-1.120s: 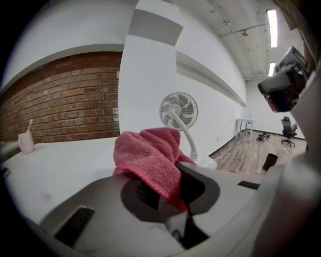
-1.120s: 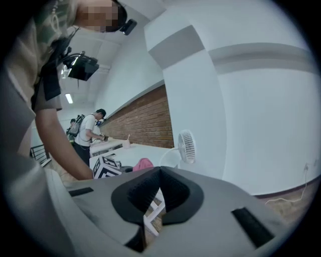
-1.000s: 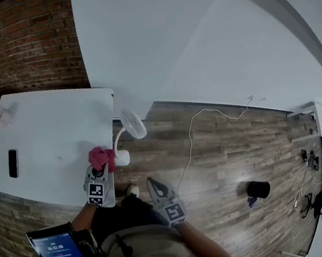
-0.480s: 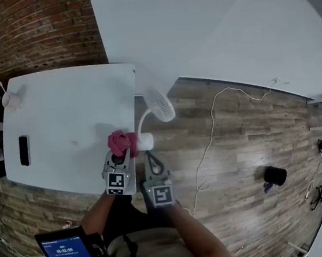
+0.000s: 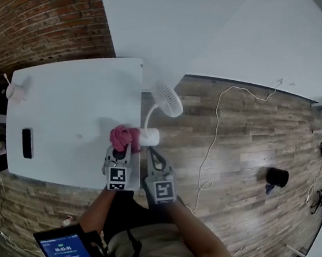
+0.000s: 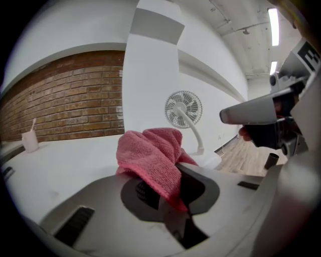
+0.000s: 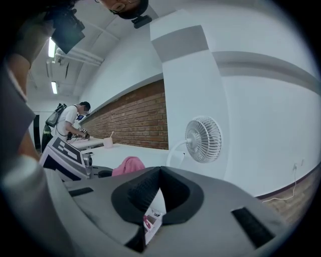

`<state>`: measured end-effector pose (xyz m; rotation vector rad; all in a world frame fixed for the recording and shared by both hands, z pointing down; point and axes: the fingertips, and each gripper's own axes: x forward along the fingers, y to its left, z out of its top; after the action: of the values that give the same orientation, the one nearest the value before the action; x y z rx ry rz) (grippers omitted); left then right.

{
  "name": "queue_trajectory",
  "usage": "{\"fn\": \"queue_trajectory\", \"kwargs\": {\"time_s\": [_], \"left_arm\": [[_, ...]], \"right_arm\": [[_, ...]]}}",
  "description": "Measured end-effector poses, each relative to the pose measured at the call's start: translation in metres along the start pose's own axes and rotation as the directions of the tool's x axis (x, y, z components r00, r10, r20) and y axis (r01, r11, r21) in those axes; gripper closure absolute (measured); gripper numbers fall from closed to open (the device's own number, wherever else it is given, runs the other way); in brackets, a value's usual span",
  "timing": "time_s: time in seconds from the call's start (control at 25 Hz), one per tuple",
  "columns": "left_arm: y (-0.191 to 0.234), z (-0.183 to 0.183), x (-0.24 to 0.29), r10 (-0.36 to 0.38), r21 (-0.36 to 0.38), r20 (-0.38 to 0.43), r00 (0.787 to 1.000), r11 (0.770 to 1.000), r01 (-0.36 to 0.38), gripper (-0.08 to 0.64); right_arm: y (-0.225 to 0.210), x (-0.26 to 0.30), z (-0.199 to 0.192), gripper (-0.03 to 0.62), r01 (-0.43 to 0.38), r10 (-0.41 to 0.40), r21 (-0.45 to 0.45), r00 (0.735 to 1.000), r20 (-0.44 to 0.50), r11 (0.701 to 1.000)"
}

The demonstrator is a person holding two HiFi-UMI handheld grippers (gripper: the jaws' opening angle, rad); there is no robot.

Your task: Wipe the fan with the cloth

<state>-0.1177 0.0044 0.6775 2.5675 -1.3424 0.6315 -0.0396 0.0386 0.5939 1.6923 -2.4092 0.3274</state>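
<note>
A: Head view: brought the right gripper [image 5: 152,154] in beside the left gripper [image 5: 122,152], close to the fan [image 5: 167,99].
B: Left gripper view: clamped on the cloth [image 6: 150,155], beside the fan's base.
A: Right gripper view: pinched together, empty. Ready to start wiping.

This looks to me like a loft-style workroom or lab. There's a red exposed-brick wall [image 5: 32,24] at my eleven o'clock, plain white rectangular tables [image 5: 59,108], and a grey-brown wood-plank floor [image 5: 249,137] at three o'clock with a loose white cable [image 5: 219,129]. Bright ceiling strip lights [image 6: 273,20] hang overhead, and another person [image 7: 70,123] works at ten o'clock.
</note>
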Motion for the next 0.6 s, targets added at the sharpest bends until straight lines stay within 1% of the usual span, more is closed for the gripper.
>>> {"fn": "queue_trajectory", "kwargs": {"time_s": [0.08,0.16,0.28,0.36,0.48,0.56,0.6], "left_arm": [[0.016,-0.006,-0.007,0.055,-0.004,-0.034,0.998,0.998,-0.055,0.486],[0.031,-0.006,-0.015,0.091,-0.008,-0.04,0.995,0.996,-0.091,0.486],[0.041,0.007,-0.027,0.114,-0.019,-0.009,0.993,0.993,-0.114,0.486],[0.038,0.021,-0.032,0.113,-0.019,0.02,0.993,0.993,-0.113,0.486],[0.026,0.037,-0.038,0.096,-0.008,0.054,0.994,0.995,-0.096,0.486],[0.016,0.043,-0.041,0.084,0.001,0.064,0.994,0.996,-0.084,0.486],[0.01,0.045,-0.043,0.077,0.011,0.069,0.995,0.997,-0.078,0.486]], "right_arm": [[-0.003,0.0,0.003,0.59,-0.001,0.001,0.01,1.0,0.005,1.0],[-0.006,0.001,0.006,0.589,-0.001,0.0,0.013,1.0,0.012,1.0],[-0.009,0.0,0.011,0.589,-0.005,0.005,0.018,1.0,0.021,1.0],[-0.009,-0.002,0.016,0.589,-0.017,0.016,0.035,0.999,0.028,0.999],[-0.001,-0.006,0.032,0.589,-0.07,0.064,0.086,0.996,0.067,0.994],[0.01,-0.008,0.042,0.589,-0.138,0.128,0.116,0.988,0.085,0.984],[0.017,-0.009,0.046,0.539,-0.18,0.169,0.123,0.981,0.09,0.976]]}}
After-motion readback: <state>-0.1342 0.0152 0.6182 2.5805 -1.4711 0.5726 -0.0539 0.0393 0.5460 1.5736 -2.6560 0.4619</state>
